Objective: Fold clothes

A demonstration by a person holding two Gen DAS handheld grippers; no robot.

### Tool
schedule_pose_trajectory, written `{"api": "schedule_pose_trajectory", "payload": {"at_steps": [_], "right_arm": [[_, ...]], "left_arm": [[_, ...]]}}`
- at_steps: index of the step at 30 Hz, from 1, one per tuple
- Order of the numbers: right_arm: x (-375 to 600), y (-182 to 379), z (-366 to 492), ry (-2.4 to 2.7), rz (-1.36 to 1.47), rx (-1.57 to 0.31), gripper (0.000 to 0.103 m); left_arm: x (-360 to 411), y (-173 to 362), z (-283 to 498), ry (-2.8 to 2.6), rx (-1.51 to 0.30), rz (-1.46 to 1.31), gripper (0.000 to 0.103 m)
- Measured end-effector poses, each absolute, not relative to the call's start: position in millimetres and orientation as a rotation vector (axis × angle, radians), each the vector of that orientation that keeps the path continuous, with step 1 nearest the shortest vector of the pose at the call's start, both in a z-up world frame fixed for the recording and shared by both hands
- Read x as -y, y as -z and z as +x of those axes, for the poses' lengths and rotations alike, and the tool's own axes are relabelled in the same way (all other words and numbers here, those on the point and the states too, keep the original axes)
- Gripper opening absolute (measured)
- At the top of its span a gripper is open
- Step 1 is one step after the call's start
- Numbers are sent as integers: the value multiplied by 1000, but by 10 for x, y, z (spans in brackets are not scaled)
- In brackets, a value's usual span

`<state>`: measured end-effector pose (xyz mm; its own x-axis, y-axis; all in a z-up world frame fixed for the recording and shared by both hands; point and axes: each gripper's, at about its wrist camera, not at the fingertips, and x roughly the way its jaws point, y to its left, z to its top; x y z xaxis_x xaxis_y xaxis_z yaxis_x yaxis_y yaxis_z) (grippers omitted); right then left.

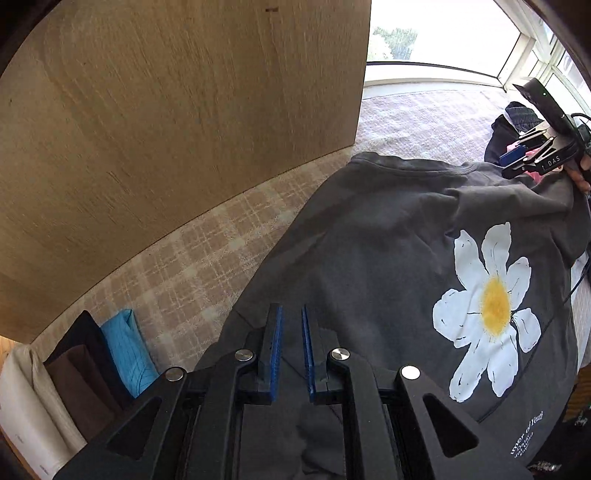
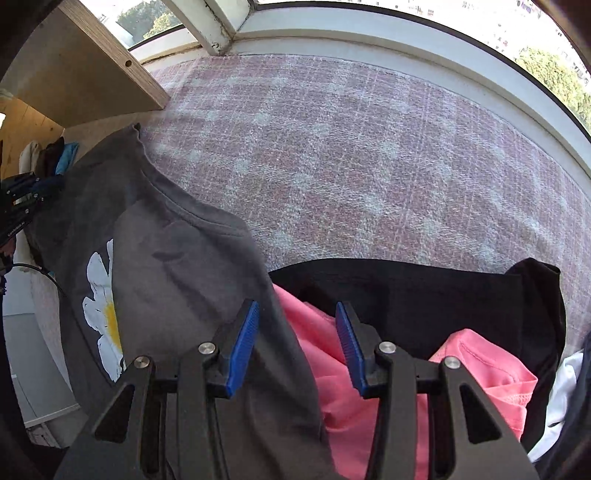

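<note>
A dark grey T-shirt (image 1: 388, 240) with a white daisy print lies spread on a plaid cover, collar toward the window. My left gripper (image 1: 290, 307) hangs over its left part, pointing steeply down. Its blue pads stand a narrow gap apart and no cloth is pinched between them. My right gripper (image 2: 296, 304) is open over the shirt's right edge (image 2: 177, 266), where the shirt overlaps a pink garment (image 2: 491, 369). The left wrist view shows the right gripper (image 1: 532, 155) at the far right, with a hand (image 1: 580, 177) behind it.
A black garment (image 2: 424, 291) and something white (image 2: 565, 391) lie with the pink one. Folded clothes (image 1: 122, 350) in white, brown, black and blue stand stacked at the left under a wooden panel (image 1: 166, 129). The plaid cover (image 2: 351, 147) runs up to a window sill (image 2: 369, 33).
</note>
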<state>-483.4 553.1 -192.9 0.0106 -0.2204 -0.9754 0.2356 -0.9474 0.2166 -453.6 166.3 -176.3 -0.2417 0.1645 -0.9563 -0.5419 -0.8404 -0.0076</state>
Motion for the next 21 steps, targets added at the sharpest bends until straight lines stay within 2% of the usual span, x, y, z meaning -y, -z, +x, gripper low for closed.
{"api": "schedule_pose_trajectory", "payload": {"at_steps": [2, 3, 8, 9, 10, 12, 14, 15, 19, 21], "right_arm": [[-5481, 1886, -4797, 1998, 1934, -39, 27], [-5451, 1866, -4776, 1990, 1927, -57, 10], [-5331, 1784, -4703, 1956, 1920, -123, 9], [-5306, 1773, -4686, 1948, 1920, -138, 10], [-5281, 1763, -4669, 1940, 1919, -153, 19], [-5242, 1780, -4640, 1946, 1922, -194, 22], [-5214, 1827, -4614, 1969, 1927, -242, 18], [-5207, 1846, -4605, 1971, 1932, -244, 5], [-5151, 1746, -4575, 2098, 1892, -342, 5], [-5137, 1608, -4615, 2216, 1847, -463, 4]], "left_arm": [[-1695, 1813, -4573, -2114, -442, -1577, 10], [-1711, 1836, -4591, -2111, -435, -1579, 10], [-1817, 1886, -4579, -2061, -466, -1570, 10], [-1836, 1884, -4571, -2050, -472, -1564, 11], [-1854, 1881, -4562, -2039, -478, -1558, 11], [-1868, 1904, -4579, -2032, -496, -1568, 11], [-1861, 1949, -4610, -2028, -501, -1591, 11], [-1857, 1977, -4620, -2024, -502, -1604, 11], [-1868, 2091, -4608, -1994, -539, -1635, 11], [-1862, 2105, -4607, -1994, -530, -1633, 12]]}}
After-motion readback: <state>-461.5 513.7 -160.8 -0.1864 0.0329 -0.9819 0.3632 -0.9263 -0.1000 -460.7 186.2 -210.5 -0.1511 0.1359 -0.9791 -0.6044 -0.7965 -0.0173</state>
